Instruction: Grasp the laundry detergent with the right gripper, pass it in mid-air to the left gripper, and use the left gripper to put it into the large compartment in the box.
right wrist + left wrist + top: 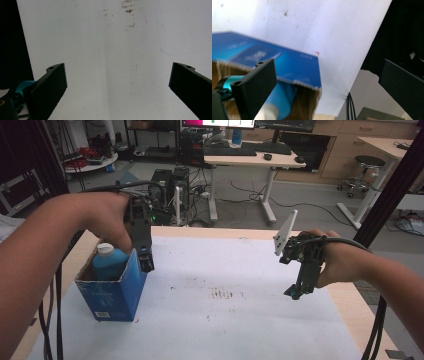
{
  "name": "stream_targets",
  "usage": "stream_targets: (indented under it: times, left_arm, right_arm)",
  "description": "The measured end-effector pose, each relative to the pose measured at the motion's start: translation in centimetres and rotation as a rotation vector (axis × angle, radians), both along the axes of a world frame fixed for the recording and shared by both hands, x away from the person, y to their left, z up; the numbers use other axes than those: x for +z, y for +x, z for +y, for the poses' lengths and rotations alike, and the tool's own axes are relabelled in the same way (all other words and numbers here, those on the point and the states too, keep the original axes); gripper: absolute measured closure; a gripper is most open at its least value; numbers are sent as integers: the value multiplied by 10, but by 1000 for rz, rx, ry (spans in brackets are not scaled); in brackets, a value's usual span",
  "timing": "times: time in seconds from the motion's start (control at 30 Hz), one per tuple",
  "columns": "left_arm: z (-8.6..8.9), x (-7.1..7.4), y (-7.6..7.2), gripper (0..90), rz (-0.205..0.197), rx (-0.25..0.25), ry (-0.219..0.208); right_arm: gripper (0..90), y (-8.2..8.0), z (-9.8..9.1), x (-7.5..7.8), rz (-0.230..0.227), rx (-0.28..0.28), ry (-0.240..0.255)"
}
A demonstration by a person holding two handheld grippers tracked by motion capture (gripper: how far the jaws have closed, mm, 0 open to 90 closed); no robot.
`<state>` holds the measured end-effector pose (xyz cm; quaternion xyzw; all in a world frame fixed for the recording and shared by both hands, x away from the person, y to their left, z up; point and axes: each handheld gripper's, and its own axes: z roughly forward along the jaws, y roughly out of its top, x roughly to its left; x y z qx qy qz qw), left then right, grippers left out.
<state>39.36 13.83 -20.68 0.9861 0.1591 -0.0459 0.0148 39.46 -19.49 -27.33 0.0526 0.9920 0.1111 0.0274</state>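
Note:
An open blue cardboard box [114, 295] stands at the left of the white sheet [225, 320]. Inside it a blue bottle [109, 261] with a white cap stands upright. My left gripper [146, 265] hangs just over the box's right rim, pointing down. In the left gripper view its jaws stand wide apart around nothing, with the box [287, 63] and the bottle [283, 98] low on the left. My right gripper [295, 292] hovers above the sheet's right side, open. In the right gripper view bare white sheet [112, 62] lies between its jaws.
Brown stains [222, 294] mark the middle of the sheet. The wooden table edge [357, 310] runs along the right. Beyond the table are a desk [255, 157] with a keyboard, computer cases [167, 185] on the floor and a stool [367, 167].

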Motion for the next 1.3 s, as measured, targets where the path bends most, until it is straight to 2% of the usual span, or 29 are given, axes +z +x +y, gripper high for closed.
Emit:
stream_targets:
  times: [0.13,0.23,0.5,0.77,0.93,1.3]
  left_arm:
    - [-14,-12,5,16,20,-36,-6]
    - [-20,-22,9,16,30,-43,9]
    - [-28,-33,17,16,26,-70,20]
    - [-30,-37,18,16,26,-75,14]
    - [-30,-39,17,16,21,-79,28]
    - [-31,-40,15,16,17,-79,23]
  right_arm:
    - [8,4,1,2,12,38,-60]
    - [9,8,-1,4,14,37,-87]
    - [8,17,-11,-1,22,20,-104]
    - [9,22,-12,-4,24,28,-103]
    - [8,22,-12,-5,24,28,-110]
    - [8,19,-13,-1,9,21,-92]
